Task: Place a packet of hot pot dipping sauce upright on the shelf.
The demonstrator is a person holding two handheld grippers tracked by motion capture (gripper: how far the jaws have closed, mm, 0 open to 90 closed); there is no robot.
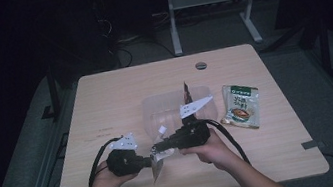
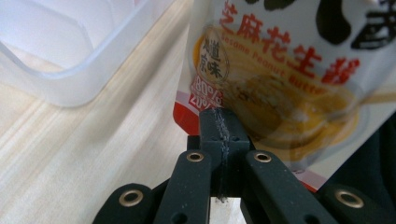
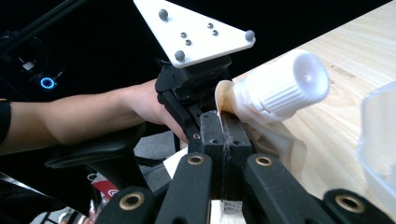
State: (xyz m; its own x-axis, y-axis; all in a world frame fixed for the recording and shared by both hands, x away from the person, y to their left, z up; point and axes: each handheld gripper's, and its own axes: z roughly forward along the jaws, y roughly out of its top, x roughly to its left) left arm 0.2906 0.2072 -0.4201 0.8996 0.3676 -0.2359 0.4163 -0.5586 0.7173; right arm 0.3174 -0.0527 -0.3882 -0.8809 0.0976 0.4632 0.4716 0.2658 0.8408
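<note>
Black left gripper (image 2: 219, 126) clamped tight on printed white sauce pouch (image 2: 280, 70). Right gripper (image 3: 219, 123) pinching same pouch by white screw cap (image 3: 292, 81), near front edge of light wooden table (image 1: 104, 98).

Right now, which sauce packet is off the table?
The spouted pouch with the white cap, pinched by both the left gripper and right gripper. The green packet lies flat beside the plastic container.

Glossy pouch (image 2: 280, 70), pale wood-grain table (image 1: 104, 98)
</note>
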